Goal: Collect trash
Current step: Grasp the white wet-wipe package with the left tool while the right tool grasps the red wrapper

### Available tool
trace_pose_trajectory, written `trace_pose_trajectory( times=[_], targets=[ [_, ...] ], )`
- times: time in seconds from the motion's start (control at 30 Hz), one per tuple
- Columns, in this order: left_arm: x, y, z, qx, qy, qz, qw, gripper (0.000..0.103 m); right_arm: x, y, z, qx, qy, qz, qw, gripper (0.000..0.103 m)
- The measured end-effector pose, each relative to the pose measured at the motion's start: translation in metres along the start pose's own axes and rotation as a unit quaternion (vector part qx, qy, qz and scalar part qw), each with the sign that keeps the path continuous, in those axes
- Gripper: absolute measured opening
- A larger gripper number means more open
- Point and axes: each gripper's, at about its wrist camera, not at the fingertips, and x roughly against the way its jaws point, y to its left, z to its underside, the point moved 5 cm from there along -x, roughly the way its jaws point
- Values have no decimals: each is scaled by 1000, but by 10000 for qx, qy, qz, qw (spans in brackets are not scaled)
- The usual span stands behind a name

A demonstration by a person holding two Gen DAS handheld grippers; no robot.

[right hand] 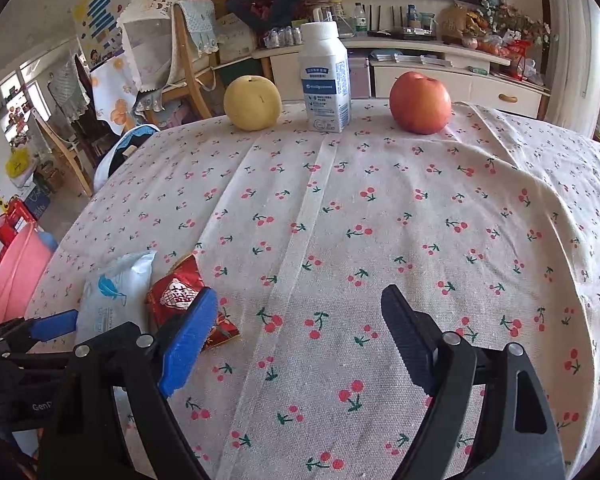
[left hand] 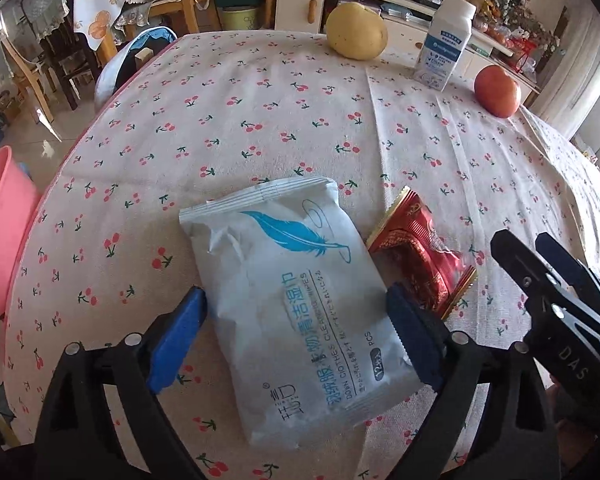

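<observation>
I am holding my left gripper (left hand: 296, 328) spread wide over a white wet-wipes pack (left hand: 296, 304) that is lying flat on the cherry-print tablecloth (left hand: 260, 120), its blue pads sitting on either side of the pack, and I cannot tell whether they are touching its edges. Just beside the pack, on its right, a crumpled red candy wrapper (left hand: 420, 256) is lying on the cloth. My right gripper (right hand: 296, 332) is hovering released over bare cloth, nothing between its fingers, with the red wrapper partly hidden behind its blue left pad (right hand: 188, 340). Along the far edge of the table a yellow pear (right hand: 252, 102), a white plastic bottle (right hand: 326, 84) and a red apple (right hand: 420, 104) are standing in a row, well apart from the trash. A pink basin (left hand: 0, 232) is sitting below the table's left edge.
</observation>
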Motion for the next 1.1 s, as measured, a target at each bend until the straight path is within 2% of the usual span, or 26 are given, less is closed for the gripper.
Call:
trace_pose_trajectory(
  times=[0.1,0.3,0.43,0.57,0.7,0.77,0.8,1.0,1.03,1.07,1.1],
  targets=[
    [-3,4,-1,9,51,164,9999,94,2,5,-1,0,-44,-180,9998,87],
    [1,9,4,-368,68,157,9992,94,1,17,-2,150,3,-321,9994,88],
    [9,12,8,-942,-94,-139,9954,96,-2,17,-2,54,61,-413,9991,88],
    [14,15,7,-1119,-154,-270,9932,96,-3,21,-1,53,86,-527,9986,88],
    [16,-5,15,-1537,-211,-220,9876,96,-8,30,1,193,156,-633,9977,88],
    [8,-10,18,-1715,-196,-378,9843,96,-10,34,2,271,194,-669,9972,88],
    [6,-8,18,-1742,-219,-409,9836,97,-11,36,2,304,212,-681,9970,88],
    [-4,10,7,-1297,-201,137,9913,95,-21,46,2,488,312,-755,9955,88],
    [-6,12,6,-1200,-178,281,9922,93,-23,48,3,506,332,-768,9952,88],
    [-5,14,5,-1155,-237,316,9925,87,-25,49,3,525,342,-756,9952,88],
    [-5,13,4,-1201,-278,272,9920,86,-27,49,3,543,351,-718,9953,88]
  ],
)
